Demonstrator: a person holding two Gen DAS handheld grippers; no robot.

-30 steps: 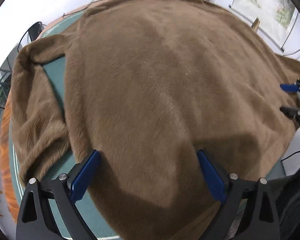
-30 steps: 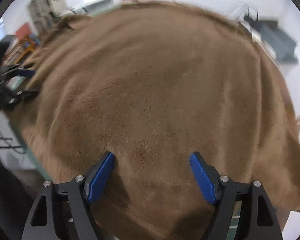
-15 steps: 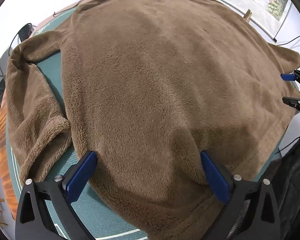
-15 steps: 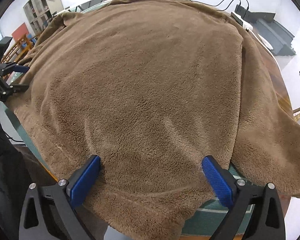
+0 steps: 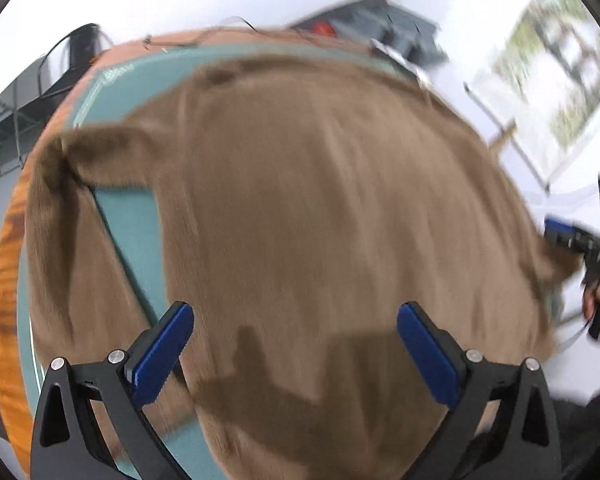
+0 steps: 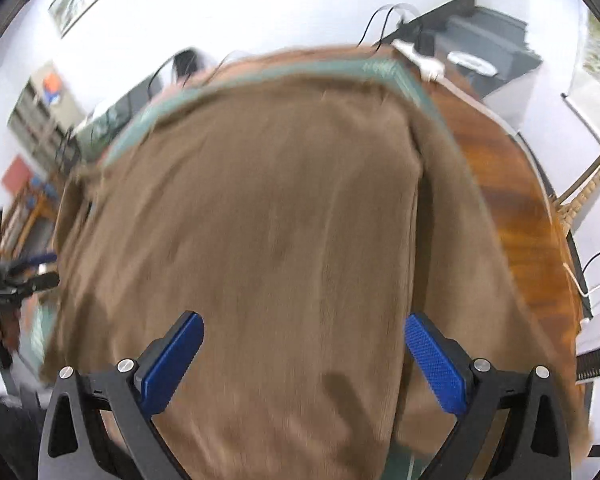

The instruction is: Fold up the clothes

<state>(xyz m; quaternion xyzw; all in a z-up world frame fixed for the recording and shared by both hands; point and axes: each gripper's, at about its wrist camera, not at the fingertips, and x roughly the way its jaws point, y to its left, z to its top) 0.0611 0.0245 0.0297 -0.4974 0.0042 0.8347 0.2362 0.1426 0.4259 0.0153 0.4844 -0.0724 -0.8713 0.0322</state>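
Both tongs (image 5: 296, 344) higher above sweater (image 5: 300, 200)

A round wooden table (image 6: 528, 216) with an orange-brown grain carries a teal mat (image 5: 132, 224) that covers most of its top, leaving a bare wooden band along the edge. A brown fleece garment (image 5: 320, 220) lies spread flat over the mat, one sleeve (image 5: 60, 240) bent along the table's left edge. A white power strip (image 6: 418, 60) with cables rests at the far edge.
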